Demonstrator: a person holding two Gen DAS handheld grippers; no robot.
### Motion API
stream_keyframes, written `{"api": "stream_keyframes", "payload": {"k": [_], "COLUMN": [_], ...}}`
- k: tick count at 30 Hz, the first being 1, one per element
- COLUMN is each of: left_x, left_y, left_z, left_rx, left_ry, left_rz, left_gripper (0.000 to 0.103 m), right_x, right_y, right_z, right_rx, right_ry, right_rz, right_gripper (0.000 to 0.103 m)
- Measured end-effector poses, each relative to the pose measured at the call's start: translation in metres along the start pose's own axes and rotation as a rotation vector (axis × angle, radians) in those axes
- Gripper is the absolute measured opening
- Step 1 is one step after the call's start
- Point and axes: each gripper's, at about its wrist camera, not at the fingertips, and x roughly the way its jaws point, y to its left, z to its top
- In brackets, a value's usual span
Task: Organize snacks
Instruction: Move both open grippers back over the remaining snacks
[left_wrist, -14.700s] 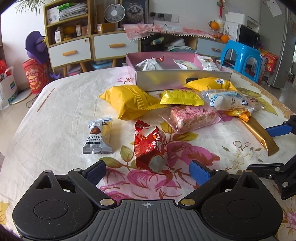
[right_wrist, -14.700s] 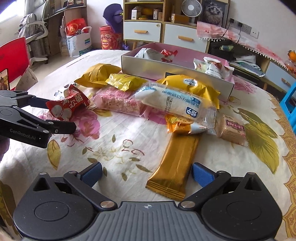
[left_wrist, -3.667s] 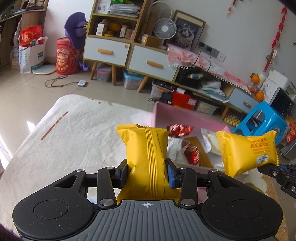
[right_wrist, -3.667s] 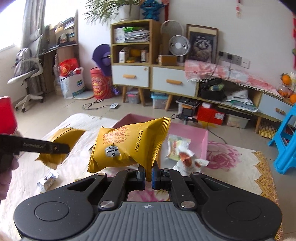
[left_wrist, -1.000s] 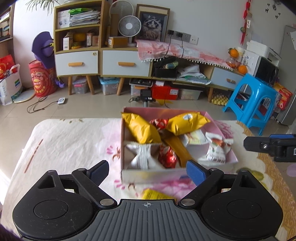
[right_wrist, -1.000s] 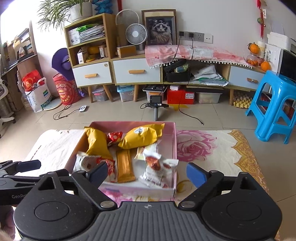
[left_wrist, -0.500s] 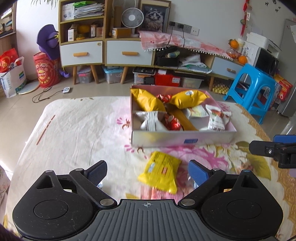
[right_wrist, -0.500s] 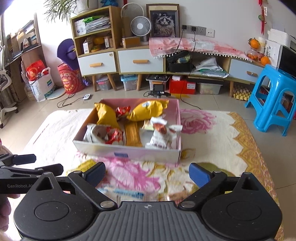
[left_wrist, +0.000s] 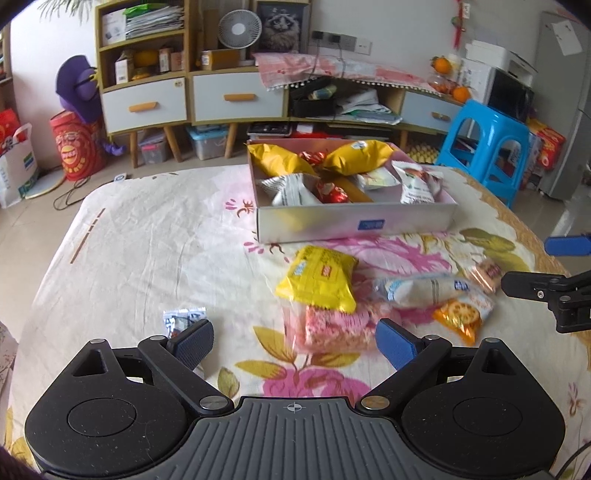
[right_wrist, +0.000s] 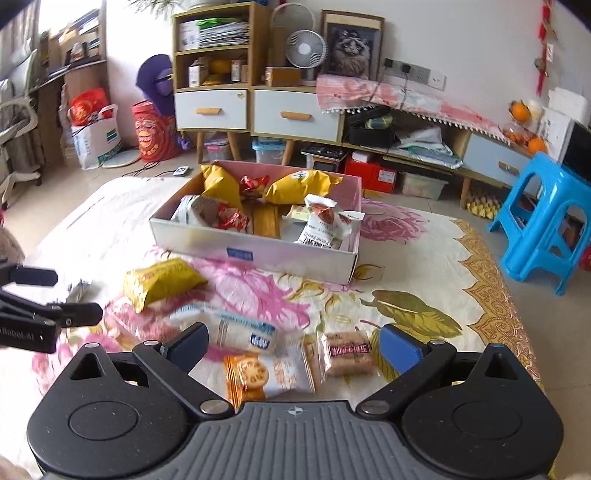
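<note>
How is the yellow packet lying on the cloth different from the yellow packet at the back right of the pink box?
The yellow packet on the cloth lies outside the pink box, in front of its near wall; the yellow packet in the box rests against the far wall. The first overlaps a pink snack bag; the second sits among other boxed snacks. The first shows red and blue label patches, the second a small round white mark. Both are sealed yellow pillow packs.

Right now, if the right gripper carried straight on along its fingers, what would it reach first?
Probably the orange cracker packet, which lies between the open right gripper fingers nearest the camera, with the brown biscuit pack beside it. Depth is uncertain.
</note>
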Motion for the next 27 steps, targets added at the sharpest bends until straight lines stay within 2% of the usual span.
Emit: {"api": "stream_keyframes", "payload": {"k": [8,16,21,27], "left_x": [0.002,0.018,0.028,0.050], "left_y": [-0.004,-0.016,-0.022,-0.010], "left_z": [-0.026,-0.034,-0.026,-0.008], "left_rx": [0.078,0.159,0.276,0.210], "left_ry": [-0.006,-0.014,-0.067,-0.013], "left_rz": [-0.016,-0.032,-0.098,-0.176], "left_gripper": [0.096,0.096,0.096,0.096], "right_x": [0.005,0.019,0.026,0.032], "right_y": [0.010,0.013,0.013,0.015], "right_z": [-0.031,-0.045,-0.047,-0.048], "right_rx": [-0.103,-0.146,-0.158,-0.177], "right_ry": [0.022,0.075,0.093,0.107], "right_rz": [0.026,0.042,0.037,0.037], "right_gripper": [0.092,0.092,0.092,0.092]}}
